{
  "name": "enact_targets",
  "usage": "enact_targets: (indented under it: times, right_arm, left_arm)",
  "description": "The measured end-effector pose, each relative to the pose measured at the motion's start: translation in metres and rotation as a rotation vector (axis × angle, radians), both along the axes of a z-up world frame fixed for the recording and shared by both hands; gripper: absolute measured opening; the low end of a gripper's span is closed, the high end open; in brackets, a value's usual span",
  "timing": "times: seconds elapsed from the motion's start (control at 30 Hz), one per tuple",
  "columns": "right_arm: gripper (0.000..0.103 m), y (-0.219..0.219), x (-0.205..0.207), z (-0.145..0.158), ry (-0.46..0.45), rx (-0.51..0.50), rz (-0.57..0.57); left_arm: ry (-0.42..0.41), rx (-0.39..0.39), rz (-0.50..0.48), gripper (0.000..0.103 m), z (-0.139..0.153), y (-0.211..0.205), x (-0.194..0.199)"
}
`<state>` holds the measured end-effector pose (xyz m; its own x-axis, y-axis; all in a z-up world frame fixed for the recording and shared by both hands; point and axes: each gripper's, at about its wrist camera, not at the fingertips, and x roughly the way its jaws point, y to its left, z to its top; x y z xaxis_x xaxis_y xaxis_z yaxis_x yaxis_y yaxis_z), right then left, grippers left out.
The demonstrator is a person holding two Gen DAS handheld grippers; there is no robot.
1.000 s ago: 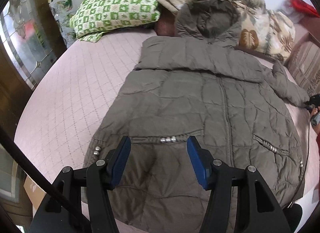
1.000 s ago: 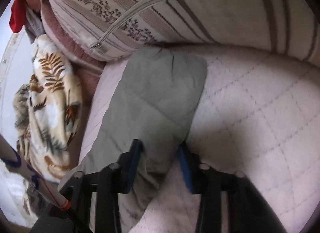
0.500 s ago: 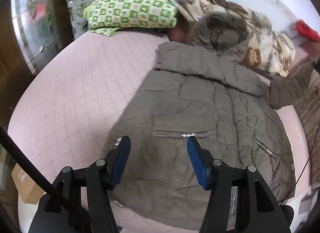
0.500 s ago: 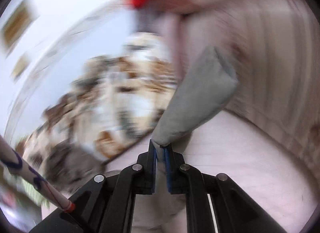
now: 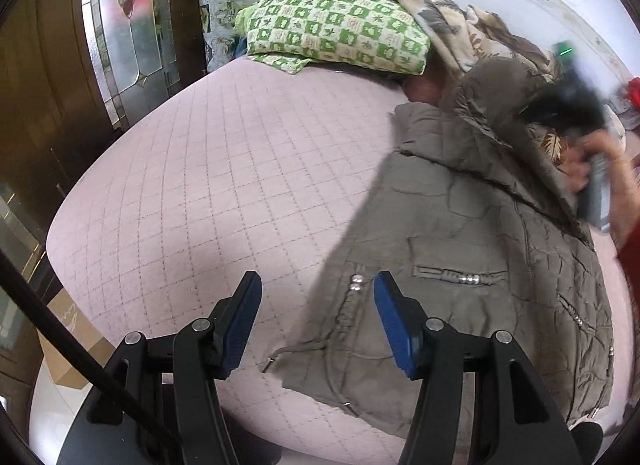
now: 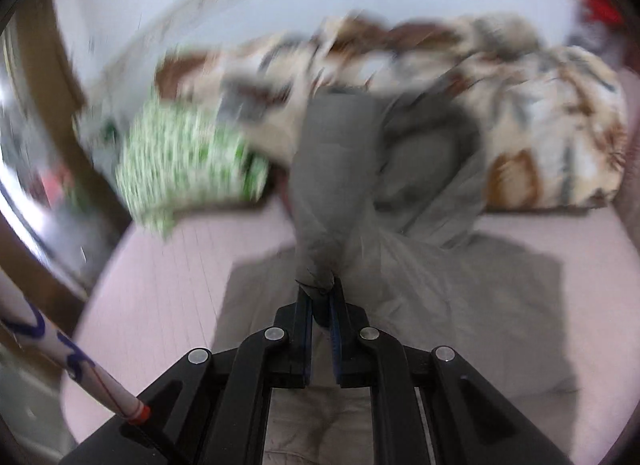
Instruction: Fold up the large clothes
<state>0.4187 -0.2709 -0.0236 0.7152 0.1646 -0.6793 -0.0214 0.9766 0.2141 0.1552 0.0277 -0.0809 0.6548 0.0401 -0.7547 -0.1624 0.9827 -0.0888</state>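
An olive-grey quilted hooded coat [image 5: 472, 249] lies spread front-up on the pink quilted bed [image 5: 224, 193]. My left gripper [image 5: 318, 317] is open and empty, held above the coat's lower left hem. My right gripper [image 6: 320, 297] is shut on the coat's sleeve [image 6: 328, 185] and holds it up over the coat's body [image 6: 440, 325]; that view is blurred by motion. In the left wrist view the right gripper and the hand holding it [image 5: 588, 169] show blurred above the coat's right shoulder.
A green checked pillow [image 5: 336, 29] and a leaf-print blanket [image 5: 452, 25] lie at the head of the bed. A dark wooden door with patterned glass [image 5: 128, 25] stands on the left. A cardboard box [image 5: 68, 341] sits on the floor by the bed's near left corner.
My right gripper closed on the sleeve, lifted it off the bed and swung it left over the coat. My left gripper shifted left, toward the coat's lower left edge, still open.
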Motion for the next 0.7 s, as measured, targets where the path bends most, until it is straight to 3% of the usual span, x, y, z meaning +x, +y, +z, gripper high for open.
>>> enact_targets:
  times: [0.1,0.2,0.3,0.4,0.43,0.6,0.7]
  right_arm:
    - [0.009,0.037,0.018,-0.059,0.112,-0.071,0.044]
    - [0.013,0.058,0.016,-0.099,0.171,-0.154,0.076]
    - [0.018,0.067,0.002,-0.106,0.159,-0.214,0.107]
    - [0.044,0.059,-0.017,-0.094,0.137,-0.164,0.171]
    - [0.047,0.056,-0.021,-0.084,0.123,-0.144,0.175]
    - [0.047,0.040,-0.017,-0.061,0.087,-0.054,0.139]
    - [0.030,0.042,0.012,-0.078,0.146,-0.025,0.110]
  left_arm:
    - [0.007,-0.022,0.008,0.057,-0.005,0.009,0.001]
    - [0.007,-0.044,0.010,0.057,-0.009,0.015,0.003]
    - [0.019,-0.061,0.009,0.057,-0.014,0.015,0.006]
    - [0.036,-0.082,0.004,0.057,-0.020,0.014,0.009]
    - [0.039,-0.084,0.002,0.057,-0.020,0.013,0.010]
    - [0.050,-0.080,-0.006,0.057,-0.023,0.007,0.014]
    - [0.054,-0.067,-0.011,0.057,-0.024,0.005,0.017]
